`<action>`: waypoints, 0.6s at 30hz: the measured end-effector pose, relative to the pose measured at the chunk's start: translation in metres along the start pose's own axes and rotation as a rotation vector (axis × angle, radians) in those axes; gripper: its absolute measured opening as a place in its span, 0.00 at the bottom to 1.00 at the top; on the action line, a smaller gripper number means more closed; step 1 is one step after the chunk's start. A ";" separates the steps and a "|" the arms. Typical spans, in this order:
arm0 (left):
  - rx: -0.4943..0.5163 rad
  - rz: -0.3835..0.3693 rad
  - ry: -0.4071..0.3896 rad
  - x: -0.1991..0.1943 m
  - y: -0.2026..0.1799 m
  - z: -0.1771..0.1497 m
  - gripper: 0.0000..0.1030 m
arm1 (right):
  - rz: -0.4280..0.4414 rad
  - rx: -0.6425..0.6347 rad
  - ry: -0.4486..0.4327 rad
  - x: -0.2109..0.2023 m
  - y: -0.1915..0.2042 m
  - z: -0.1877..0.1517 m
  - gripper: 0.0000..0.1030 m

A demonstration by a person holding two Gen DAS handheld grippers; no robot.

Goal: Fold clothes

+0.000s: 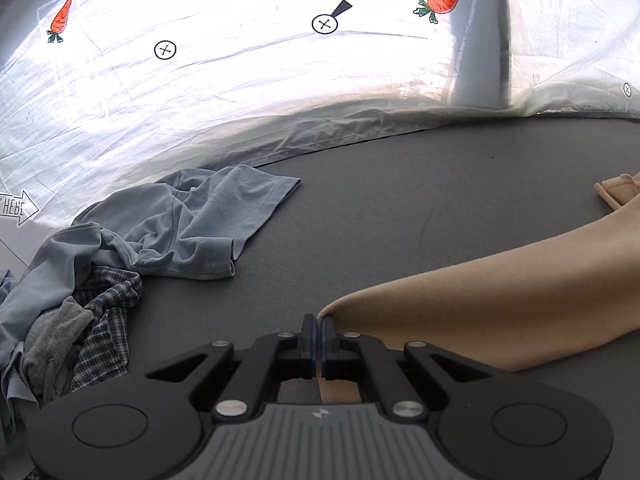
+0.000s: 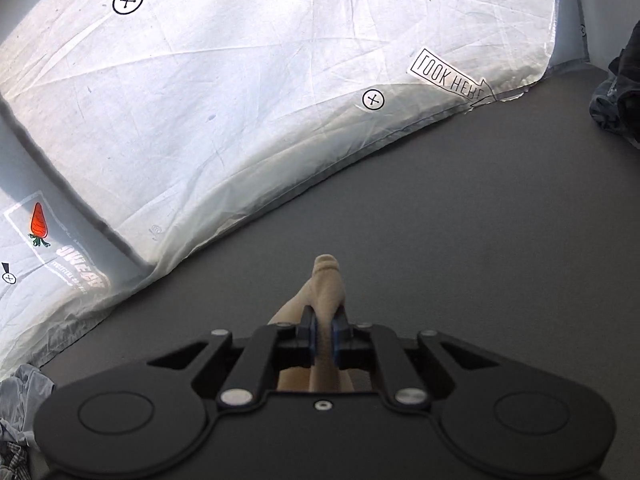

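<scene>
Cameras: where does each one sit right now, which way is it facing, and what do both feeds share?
Left wrist: rides the left claw, angled down over the dark table toward the printed white sheet; shows its claw shut on the beige garment, with a clothes pile at left.
Right wrist: rides the right claw, angled down likewise; claw shut on a bunched beige fold.
Shared: beige garment, sheet, table.

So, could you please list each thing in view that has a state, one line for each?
Left claw: shut on the beige garment's edge.
Right claw: shut on a bunched part of the beige garment.
Beige garment: held by both claws.
Blue shirt: crumpled, unfolded.
Plaid garment: crumpled in the pile.
Grey garment: crumpled in the pile.
</scene>
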State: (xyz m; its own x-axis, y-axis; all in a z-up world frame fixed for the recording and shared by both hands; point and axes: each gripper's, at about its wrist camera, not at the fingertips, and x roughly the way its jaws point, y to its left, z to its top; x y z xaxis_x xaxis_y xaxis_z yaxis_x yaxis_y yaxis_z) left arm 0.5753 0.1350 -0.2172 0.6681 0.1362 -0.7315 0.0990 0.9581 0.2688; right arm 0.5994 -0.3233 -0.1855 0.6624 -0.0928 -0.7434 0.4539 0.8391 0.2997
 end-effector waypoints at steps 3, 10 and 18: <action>-0.032 0.026 0.075 0.015 0.000 0.000 0.09 | -0.096 -0.062 0.064 0.025 -0.002 -0.008 0.32; -0.113 -0.009 0.016 -0.025 0.017 -0.003 0.52 | -0.051 -0.011 -0.052 -0.038 -0.022 -0.012 0.49; -0.204 -0.183 0.022 -0.109 -0.023 -0.045 0.63 | 0.035 -0.104 -0.033 -0.142 -0.072 -0.084 0.21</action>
State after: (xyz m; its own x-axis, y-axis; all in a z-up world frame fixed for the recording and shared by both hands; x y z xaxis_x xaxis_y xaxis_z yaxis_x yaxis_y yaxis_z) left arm 0.4674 0.1098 -0.1721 0.6362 -0.0401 -0.7705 0.0641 0.9979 0.0010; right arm 0.4226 -0.3259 -0.1521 0.6969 -0.0782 -0.7129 0.3665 0.8933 0.2602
